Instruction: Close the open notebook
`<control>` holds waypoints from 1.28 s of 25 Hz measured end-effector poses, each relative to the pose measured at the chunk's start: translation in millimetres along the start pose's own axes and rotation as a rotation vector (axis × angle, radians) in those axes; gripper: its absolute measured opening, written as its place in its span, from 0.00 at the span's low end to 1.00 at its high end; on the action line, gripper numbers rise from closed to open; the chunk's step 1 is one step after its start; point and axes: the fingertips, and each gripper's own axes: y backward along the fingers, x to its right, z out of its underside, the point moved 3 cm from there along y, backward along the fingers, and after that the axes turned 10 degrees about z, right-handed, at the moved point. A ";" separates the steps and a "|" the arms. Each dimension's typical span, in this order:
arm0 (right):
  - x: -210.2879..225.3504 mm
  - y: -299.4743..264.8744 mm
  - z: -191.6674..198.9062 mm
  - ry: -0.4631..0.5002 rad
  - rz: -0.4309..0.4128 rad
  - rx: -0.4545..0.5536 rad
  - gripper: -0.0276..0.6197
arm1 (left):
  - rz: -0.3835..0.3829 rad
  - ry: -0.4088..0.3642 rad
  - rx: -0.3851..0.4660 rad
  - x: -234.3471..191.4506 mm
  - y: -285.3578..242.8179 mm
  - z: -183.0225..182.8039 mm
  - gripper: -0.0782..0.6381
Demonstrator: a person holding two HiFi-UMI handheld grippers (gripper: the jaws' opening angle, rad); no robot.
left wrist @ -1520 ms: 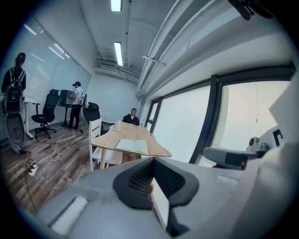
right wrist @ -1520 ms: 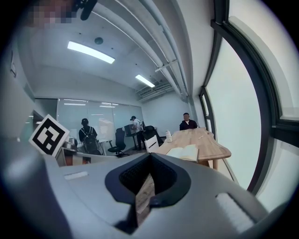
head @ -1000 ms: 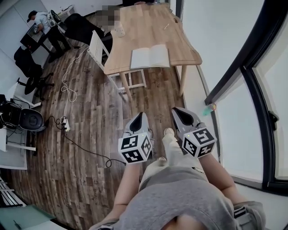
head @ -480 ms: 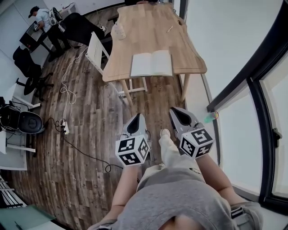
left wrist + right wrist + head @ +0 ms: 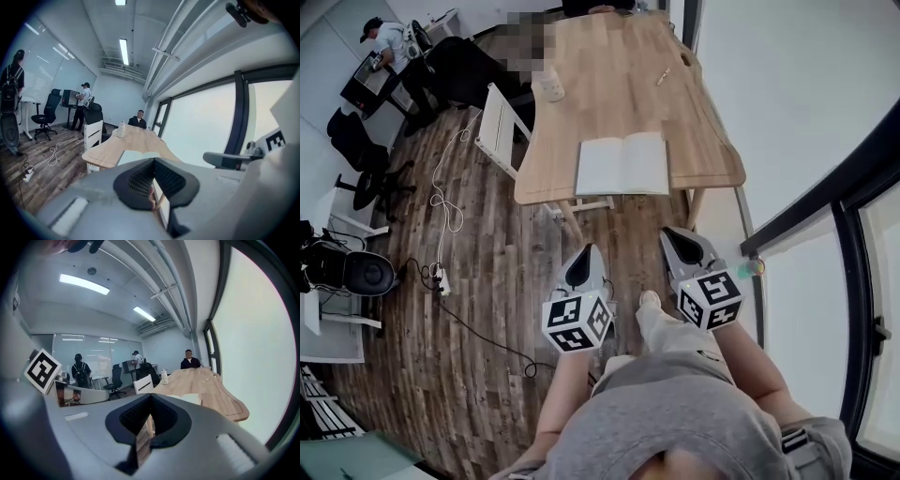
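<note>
Ahead, well apart from both grippers, the open notebook point(image 5: 623, 166) lies flat at the near edge of the wooden table point(image 5: 609, 75). Its spread pages stretch side to side and its spine points away from the person. The left gripper point(image 5: 584, 255) and right gripper point(image 5: 677, 236) hover over the floor short of the table, each with jaws pressed together on nothing. The spine falls between the two, and the right gripper looks slightly nearer, facing the right-hand page.
</note>
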 end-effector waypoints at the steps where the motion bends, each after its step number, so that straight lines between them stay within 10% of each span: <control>1: 5.6 -9.8 -2.6 -0.006 -0.004 -0.005 0.04 | 0.001 0.000 0.002 -3.0 -8.8 -4.8 0.11; 32: 142.4 -168.1 29.3 -0.052 0.015 -0.162 0.05 | -0.066 0.033 -0.022 -32.3 -171.0 -36.3 0.11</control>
